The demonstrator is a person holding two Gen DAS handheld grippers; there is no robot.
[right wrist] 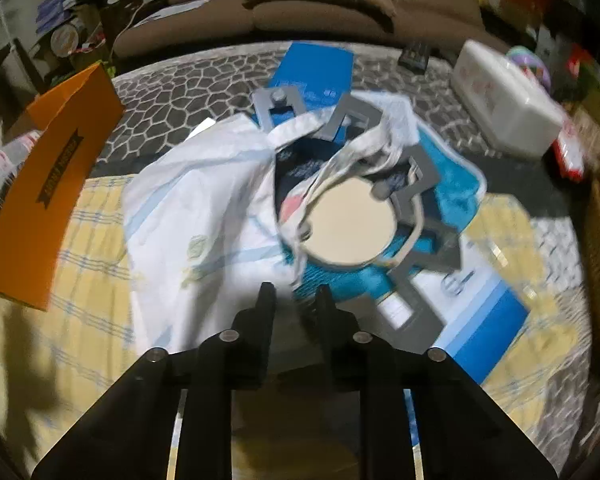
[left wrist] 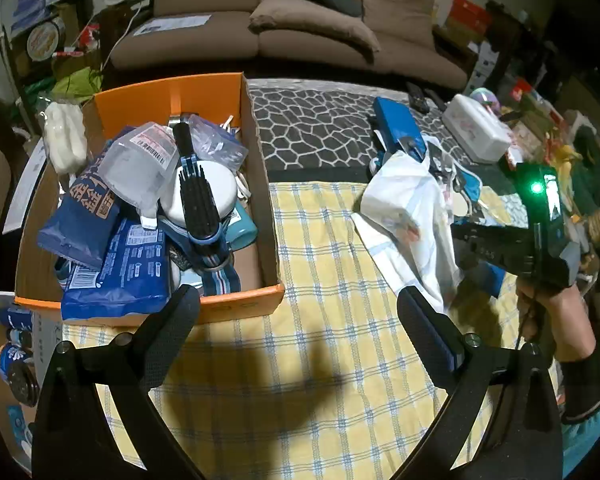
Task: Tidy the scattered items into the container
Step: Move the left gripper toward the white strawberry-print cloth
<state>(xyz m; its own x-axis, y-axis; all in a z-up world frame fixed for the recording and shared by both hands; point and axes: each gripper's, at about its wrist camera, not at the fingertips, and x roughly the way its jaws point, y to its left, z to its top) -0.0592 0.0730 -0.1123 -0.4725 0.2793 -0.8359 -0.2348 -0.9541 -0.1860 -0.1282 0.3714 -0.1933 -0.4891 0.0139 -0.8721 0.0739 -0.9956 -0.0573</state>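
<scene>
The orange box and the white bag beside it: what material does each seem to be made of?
The orange box looks like cardboard with a matt finish: thin flat walls with brown raw edges. The white bag looks like thin plastic film, slightly glossy: it crumples into soft folds, though cloth cannot be excluded.

A brown sofa with a loose cushion stood behind the table. A yellow checked cloth overlapped a dark pebble-patterned mat; a white box, possibly tissues, sat at its far right.
</scene>
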